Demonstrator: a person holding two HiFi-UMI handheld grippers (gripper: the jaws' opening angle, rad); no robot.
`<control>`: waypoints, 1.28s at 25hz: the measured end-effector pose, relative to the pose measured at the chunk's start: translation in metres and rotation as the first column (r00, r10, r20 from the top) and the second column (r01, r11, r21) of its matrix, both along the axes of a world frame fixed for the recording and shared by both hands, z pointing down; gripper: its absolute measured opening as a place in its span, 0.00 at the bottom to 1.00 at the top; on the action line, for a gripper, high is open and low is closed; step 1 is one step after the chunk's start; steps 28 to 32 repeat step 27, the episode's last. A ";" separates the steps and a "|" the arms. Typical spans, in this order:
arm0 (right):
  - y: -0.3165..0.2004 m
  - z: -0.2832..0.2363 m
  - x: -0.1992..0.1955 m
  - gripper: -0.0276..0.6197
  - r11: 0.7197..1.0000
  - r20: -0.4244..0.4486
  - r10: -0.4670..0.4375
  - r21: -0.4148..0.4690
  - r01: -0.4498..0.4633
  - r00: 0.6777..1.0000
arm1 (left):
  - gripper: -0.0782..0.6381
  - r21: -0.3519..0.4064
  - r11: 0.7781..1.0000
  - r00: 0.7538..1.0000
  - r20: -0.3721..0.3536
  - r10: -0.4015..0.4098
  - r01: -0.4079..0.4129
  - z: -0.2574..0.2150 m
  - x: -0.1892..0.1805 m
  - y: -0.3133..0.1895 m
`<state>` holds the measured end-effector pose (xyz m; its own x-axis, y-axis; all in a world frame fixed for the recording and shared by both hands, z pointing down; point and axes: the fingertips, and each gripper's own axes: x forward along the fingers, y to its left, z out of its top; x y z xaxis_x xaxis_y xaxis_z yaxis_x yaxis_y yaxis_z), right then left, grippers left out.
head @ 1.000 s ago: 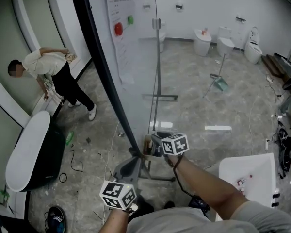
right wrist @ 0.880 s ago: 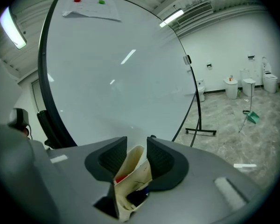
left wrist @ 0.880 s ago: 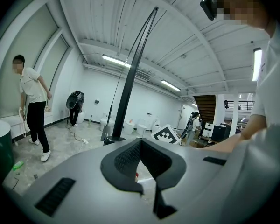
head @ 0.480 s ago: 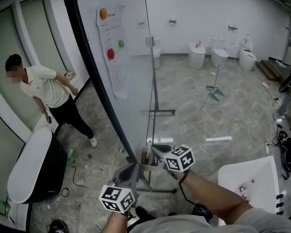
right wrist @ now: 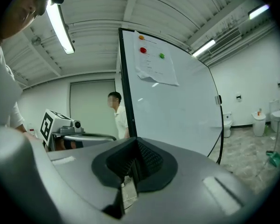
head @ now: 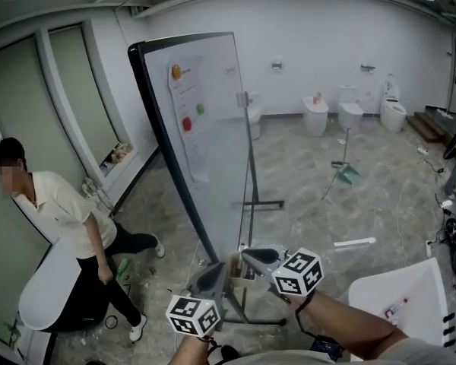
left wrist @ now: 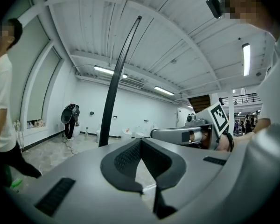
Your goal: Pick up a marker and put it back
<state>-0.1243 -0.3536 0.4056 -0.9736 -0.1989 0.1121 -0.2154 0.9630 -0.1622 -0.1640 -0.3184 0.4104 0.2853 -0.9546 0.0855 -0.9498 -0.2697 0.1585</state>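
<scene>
Person shifted left; whiteboard ahead of shut right claw.

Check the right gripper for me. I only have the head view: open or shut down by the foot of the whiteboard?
Observer: Closing down to shut. In the right gripper view, the right gripper has its jaws meeting, and I can't make out a marker between them.
Operator: And the left one?
Observer: In the left gripper view, the left gripper is shut too. Its jaws touch at the far end, with nothing between them.
</scene>
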 end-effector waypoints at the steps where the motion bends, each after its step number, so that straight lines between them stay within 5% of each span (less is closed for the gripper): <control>1: 0.002 -0.003 0.000 0.05 1.000 0.002 -0.004 0.005 0.004 1.000 | 0.11 0.005 1.000 1.000 0.003 -0.002 0.002 -0.003 0.000 0.001; 32: 0.021 -0.026 0.005 0.05 0.999 0.017 -0.034 0.030 0.033 0.999 | 0.11 0.026 1.000 1.000 -0.001 -0.011 0.011 -0.012 0.015 0.004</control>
